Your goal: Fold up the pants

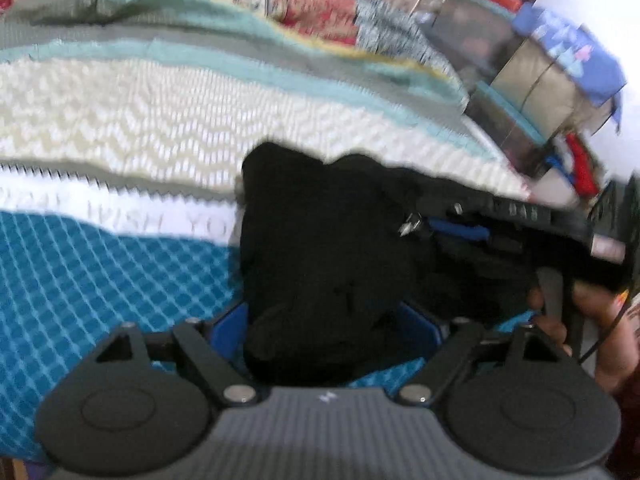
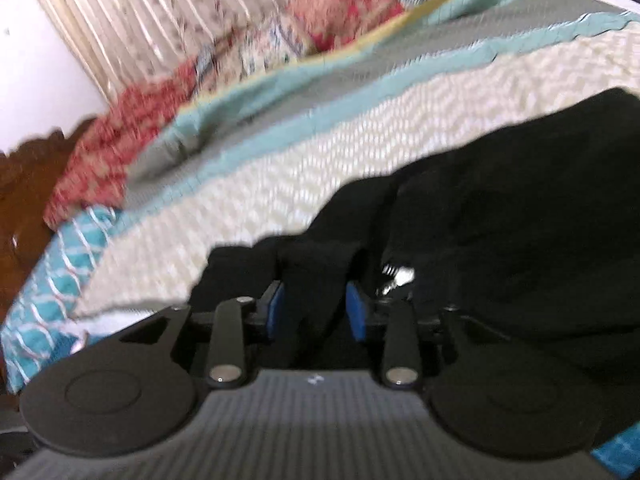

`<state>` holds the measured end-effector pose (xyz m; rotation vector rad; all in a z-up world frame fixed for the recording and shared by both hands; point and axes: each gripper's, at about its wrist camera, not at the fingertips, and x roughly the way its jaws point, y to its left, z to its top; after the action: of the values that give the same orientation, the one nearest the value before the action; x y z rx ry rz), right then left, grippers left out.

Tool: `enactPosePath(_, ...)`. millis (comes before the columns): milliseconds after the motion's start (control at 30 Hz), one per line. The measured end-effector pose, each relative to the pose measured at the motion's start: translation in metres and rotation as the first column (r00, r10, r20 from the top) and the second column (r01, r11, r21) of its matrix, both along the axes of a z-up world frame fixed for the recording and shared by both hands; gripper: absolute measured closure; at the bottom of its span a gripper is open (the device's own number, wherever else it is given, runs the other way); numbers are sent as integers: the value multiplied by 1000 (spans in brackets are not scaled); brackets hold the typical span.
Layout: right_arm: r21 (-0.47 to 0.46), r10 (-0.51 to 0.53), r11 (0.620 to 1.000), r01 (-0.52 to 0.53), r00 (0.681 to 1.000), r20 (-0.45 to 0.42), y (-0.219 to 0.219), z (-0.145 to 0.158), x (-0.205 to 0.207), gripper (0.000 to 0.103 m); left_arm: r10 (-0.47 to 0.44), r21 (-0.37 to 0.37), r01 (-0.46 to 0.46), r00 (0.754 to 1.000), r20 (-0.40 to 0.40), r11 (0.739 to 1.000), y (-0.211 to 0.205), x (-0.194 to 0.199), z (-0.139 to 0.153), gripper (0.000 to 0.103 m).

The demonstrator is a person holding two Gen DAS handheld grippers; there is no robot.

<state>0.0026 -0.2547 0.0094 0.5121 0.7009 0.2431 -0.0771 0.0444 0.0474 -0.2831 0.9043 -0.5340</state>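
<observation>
Pants [image 1: 320, 272] bunched on bed [image 1: 120, 128], gripped by both: left claw [image 1: 324, 328] at near end, right claw [image 2: 316, 308] pinching fold; bulk lies between them.

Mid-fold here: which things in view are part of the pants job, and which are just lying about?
Part of the job:
black pants
left gripper, fabric between its fingers
right gripper, clamped on a fold
striped bedspread, the work surface

Lying about:
floral pillows
stacked bedding at the bedside

Striped bedspread [image 1: 160, 120], pleated curtain [image 2: 100, 20] behind.
</observation>
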Motion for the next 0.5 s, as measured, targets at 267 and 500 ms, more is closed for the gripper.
enactPosePath(267,64,49,996,-54,996,76,3,13,-29,65,52,-228,-37,997,56,973,25,7,34,18)
enactPosePath(500,10,75,997,-74,989,-126,23,-35,-15,67,62,-20,-65,991,-115,998,-7,40,-23,26)
